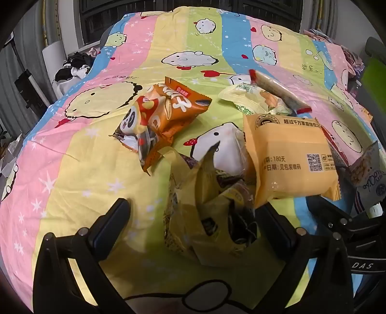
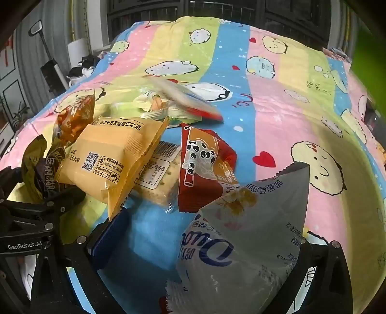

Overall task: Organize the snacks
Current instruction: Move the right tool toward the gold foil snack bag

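Observation:
Snack packets lie on a striped cartoon bedsheet [image 1: 72, 169]. In the left wrist view my left gripper [image 1: 193, 217] is open around a crumpled yellow and brown wrapper heap [image 1: 207, 217]. An orange panda biscuit pack [image 1: 159, 120] lies beyond it, and a yellow cake packet [image 1: 289, 157] lies to the right. A long red-ended bar [image 1: 277, 91] is blurred above a pale green packet [image 1: 251, 99]. In the right wrist view my right gripper [image 2: 205, 241] is open with a grey Duomo packet [image 2: 241, 241] between its fingers. The yellow cake packet [image 2: 113, 159], a cracker pack [image 2: 154, 174] and a red bubble-tea packet [image 2: 205, 166] lie ahead.
The bedsheet [image 2: 289, 108] stretches far behind the pile. Dark clothes [image 1: 74, 65] and a white stand [image 1: 53, 55] sit off the bed's far left. A dark cabinet [image 1: 193, 7] is behind the bed. My left gripper's body [image 2: 24, 217] shows at the right wrist view's left edge.

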### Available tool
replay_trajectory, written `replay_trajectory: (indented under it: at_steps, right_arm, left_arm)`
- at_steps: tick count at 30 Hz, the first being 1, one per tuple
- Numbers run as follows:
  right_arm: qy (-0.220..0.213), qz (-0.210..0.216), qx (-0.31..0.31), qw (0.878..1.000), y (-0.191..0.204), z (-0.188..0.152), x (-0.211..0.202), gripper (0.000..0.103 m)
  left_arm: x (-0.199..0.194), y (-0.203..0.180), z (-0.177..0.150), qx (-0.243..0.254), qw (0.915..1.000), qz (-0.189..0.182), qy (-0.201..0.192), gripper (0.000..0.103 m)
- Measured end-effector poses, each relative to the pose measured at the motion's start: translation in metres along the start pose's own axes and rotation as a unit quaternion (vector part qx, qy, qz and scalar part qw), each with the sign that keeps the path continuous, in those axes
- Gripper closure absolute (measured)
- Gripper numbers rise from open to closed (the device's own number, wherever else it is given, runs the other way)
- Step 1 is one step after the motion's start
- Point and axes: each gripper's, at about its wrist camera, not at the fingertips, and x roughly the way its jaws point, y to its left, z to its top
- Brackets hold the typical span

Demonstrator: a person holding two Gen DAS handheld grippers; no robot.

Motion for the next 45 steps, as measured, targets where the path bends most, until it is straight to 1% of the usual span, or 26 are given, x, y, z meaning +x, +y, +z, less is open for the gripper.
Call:
replay_trajectory:
  at_steps: [9,13,22,31,35,38,40,42,45]
  right_arm:
    - [-0.001,0.0,0.0,1.0,0.0,0.0,0.0,0.001]
    - [-0.002,0.001,0.0,1.0,0.0,-0.001,-0.001,0.001]
    - [-0.002,0.002,0.0,1.0,0.0,-0.001,-0.001,0.001]
    - [-0.003,0.002,0.001,1.0,-0.003,-0.002,0.001,0.001]
    - [-0.003,0.0,-0.001,1.0,0.0,-0.001,-0.003,0.001]
    - [0.004,-0.008,0.003,1.0,0.002,0.001,0.001,0.001]
    - [0.022,-0.012,0.009,1.0,0.005,0.003,0.003,0.001]
    - [0.041,-0.003,0.025,0.999,0.001,0.009,0.004,0.001]
    - [0.033,0.029,0.083,0.996,-0.011,0.008,-0.005,0.001]
  left_arm:
    - [0.001,0.0,0.0,0.001,1.0,-0.002,0.0,0.0]
    - [-0.002,0.007,-0.002,0.002,1.0,-0.003,0.003,0.0]
    - [0.0,0.008,-0.001,-0.002,0.9996,0.001,0.027,0.0]
    - [-0.011,0.012,-0.004,-0.007,0.9991,-0.007,0.041,0.001]
    - [-0.021,0.018,-0.002,-0.02,0.9985,-0.035,0.037,0.002]
    - [-0.029,0.018,0.0,-0.026,0.9982,-0.047,0.027,0.003]
    - [-0.036,0.018,0.002,-0.025,0.998,-0.055,0.019,0.003]
    - [-0.042,0.019,0.004,-0.026,0.9974,-0.066,0.011,0.004]
    - [-0.052,0.025,0.008,-0.038,0.9957,-0.084,-0.002,0.005]
